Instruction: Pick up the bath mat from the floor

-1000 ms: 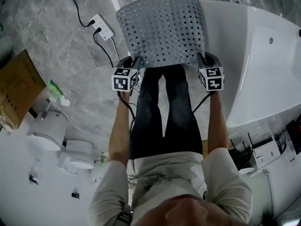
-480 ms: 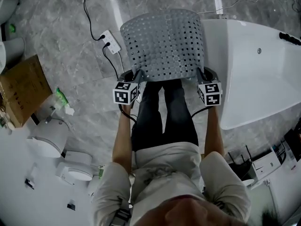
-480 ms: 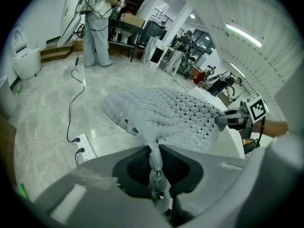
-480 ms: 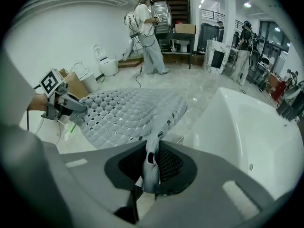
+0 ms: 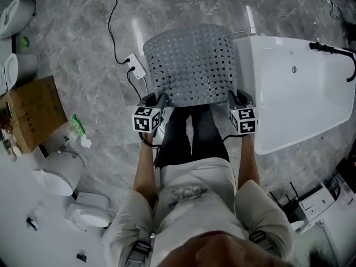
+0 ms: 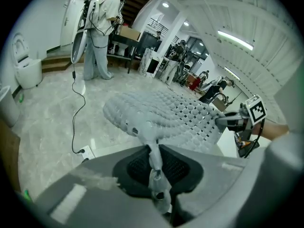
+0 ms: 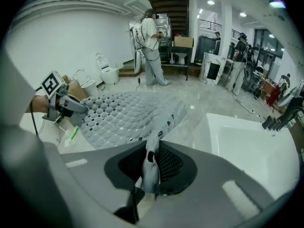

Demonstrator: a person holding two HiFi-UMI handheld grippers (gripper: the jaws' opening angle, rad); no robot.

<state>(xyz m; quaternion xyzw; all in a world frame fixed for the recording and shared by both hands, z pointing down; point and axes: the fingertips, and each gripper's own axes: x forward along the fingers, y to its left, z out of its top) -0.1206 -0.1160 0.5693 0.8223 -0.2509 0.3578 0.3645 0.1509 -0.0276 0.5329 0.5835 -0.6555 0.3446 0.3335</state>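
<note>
The grey perforated bath mat hangs in the air, stretched out ahead of the person between both grippers. My left gripper is shut on its near left corner, and the pinched edge shows between the jaws in the left gripper view. My right gripper is shut on the near right corner, whose edge is squeezed between the jaws in the right gripper view. The mat's far end curls downward above the floor. From the left gripper view the right gripper's marker cube shows across the mat.
A white bathtub stands to the right. A power strip with black cables lies on the grey marble floor under the mat's left side. A cardboard box, white toilets and a green bottle are at the left. People stand far off.
The view has pulled higher and back: mat and grippers sit lower and smaller in the frame, more of the bathtub shows. Both grips on the mat are unchanged.
</note>
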